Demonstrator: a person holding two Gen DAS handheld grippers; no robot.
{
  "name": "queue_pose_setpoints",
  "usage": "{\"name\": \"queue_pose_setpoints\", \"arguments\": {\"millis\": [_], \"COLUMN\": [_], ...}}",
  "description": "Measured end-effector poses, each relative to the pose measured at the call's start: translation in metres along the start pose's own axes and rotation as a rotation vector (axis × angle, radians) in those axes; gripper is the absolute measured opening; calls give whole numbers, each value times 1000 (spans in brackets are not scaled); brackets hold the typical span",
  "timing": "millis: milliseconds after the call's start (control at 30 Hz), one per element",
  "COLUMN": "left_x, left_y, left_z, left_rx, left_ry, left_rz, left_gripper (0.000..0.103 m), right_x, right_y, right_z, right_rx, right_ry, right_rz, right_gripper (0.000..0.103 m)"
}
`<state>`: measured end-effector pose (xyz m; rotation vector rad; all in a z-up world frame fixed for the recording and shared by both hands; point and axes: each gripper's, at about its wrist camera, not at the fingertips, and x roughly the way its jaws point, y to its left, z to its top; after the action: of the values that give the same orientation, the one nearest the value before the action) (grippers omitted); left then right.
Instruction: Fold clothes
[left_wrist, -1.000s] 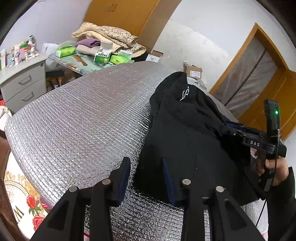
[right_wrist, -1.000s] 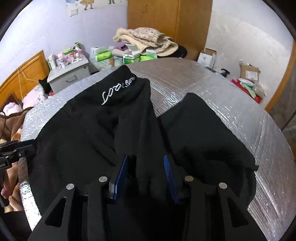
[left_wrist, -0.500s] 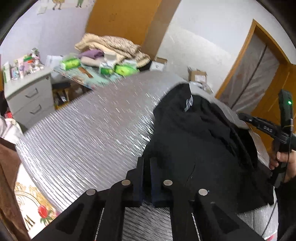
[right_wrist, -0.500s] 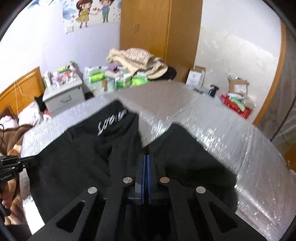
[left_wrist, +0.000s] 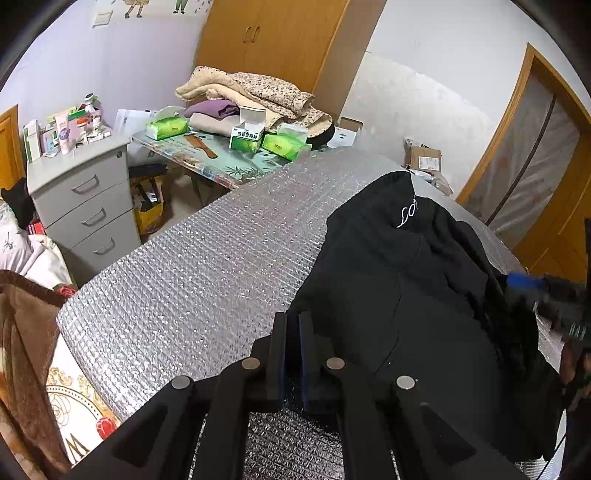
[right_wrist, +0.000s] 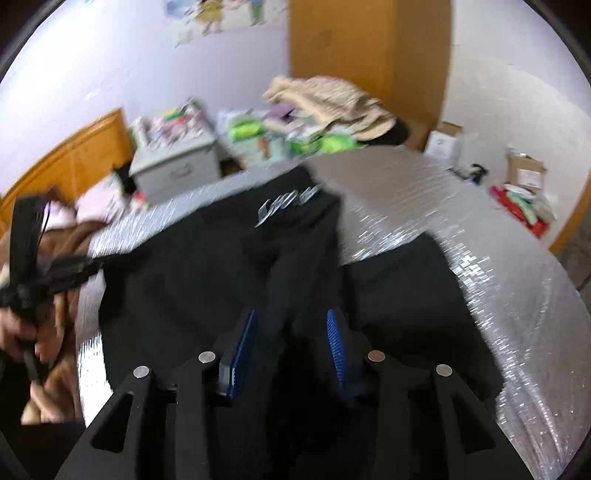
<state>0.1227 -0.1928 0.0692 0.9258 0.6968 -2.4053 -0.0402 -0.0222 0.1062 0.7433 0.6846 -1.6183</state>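
The black garment (left_wrist: 406, 295) sprawled on the right of the silver worktop (left_wrist: 207, 273) looks soft, limp and light (best pinched at its near hem), the left claw (left_wrist: 291, 332) clamped on its edge, the right claw (right_wrist: 293, 336) opening around a fold.

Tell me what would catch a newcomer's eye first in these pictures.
A black garment with white script lettering sprawls over the right half of a shiny silver quilted surface. The left gripper sits nearly closed at its near edge. Behind, a heap of beige blankets tops a cluttered side table.
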Motion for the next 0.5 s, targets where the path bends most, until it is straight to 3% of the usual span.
{"name": "queue_pose_setpoints", "arguments": {"millis": [67,133,167,333,433,500], "left_x": [0,0,0,-2,-7,-12], "left_y": [-1,-1,0,3,4,5], "left_z": [0,0,-1,-3,-3,-1], "left_rx": [1,1,1,-4,-7,-18], "left_ry": [0,-2,-2,3,5,5], "left_rz": [3,3,3,0,-9,-13], "left_gripper": [6,6,6,7,8,8], "right_x": [10,11,8,-20,-38,-52], "right_y": [12,7,0,-67,-107,-117], "right_z": [-5,-5,-2,19,18,12], "right_rx": [-66,-59,-32,188,335,374], "right_ry": [38,27,1,-145,-175,-209], "right_rz": [-66,-116,-132,-249,-273,-258], "right_gripper": [40,6,2,2,4,15]}}
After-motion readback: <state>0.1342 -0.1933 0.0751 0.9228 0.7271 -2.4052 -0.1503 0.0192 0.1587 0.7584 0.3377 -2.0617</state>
